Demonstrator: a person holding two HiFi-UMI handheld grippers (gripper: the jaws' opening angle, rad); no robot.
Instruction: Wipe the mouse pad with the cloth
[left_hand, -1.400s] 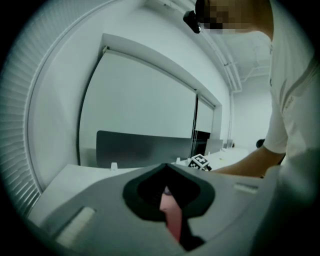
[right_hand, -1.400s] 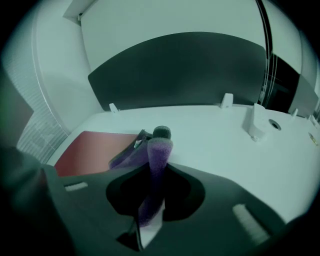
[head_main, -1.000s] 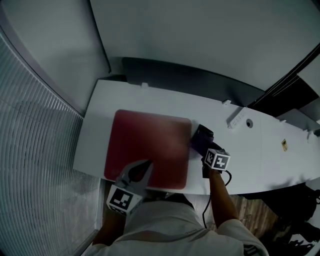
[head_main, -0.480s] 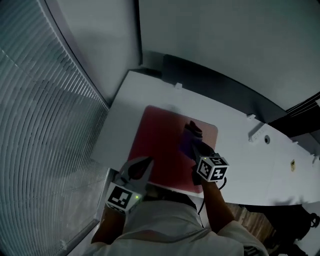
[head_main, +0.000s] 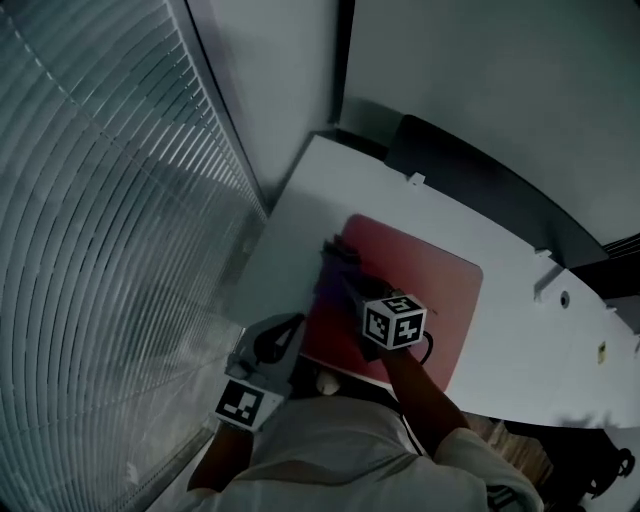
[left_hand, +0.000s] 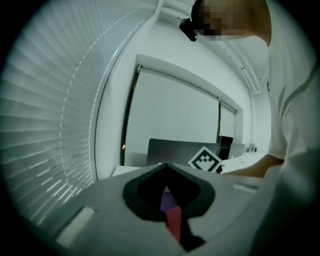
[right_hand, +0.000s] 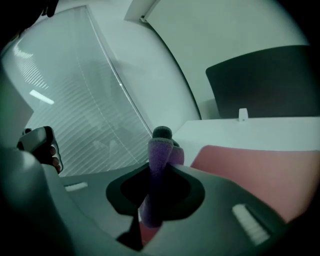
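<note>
At the near edge of the table (head_main: 308, 205), closest to the person, the left gripper (head_main: 287, 332) hangs just off the near left corner of the mouse pad (head_main: 432, 292). Its own view shows the jaws brought together with nothing between them; only a sliver of purple and red shows beyond the tips. It plays no part in the wipe at this moment.

Further out, the right gripper (head_main: 345, 285) is clamped on the cloth (right_hand: 158, 162), a purple fold standing upright between the jaws and rising past their tips. In the head view the cloth sits at the left margin of the pad, towards the far left corner, and whether it overhangs onto the bare table cannot be told. Contact with the pad surface is likely but not confirmed.

Finding on the governing relation: from the right gripper view, the red pad spreads to the right of the jaws, with white table ahead and to the left. Nearly all the unwiped span therefore lies to the right of the cloth, along the length of the table. The next stroke, in my judgement, should travel rightward, and the right gripper is the one placed to make it.

Beyond the pad, a dark panel (head_main: 480, 185) stands along the far edge of the table, and window blinds (head_main: 110, 220) fill the left.
</note>
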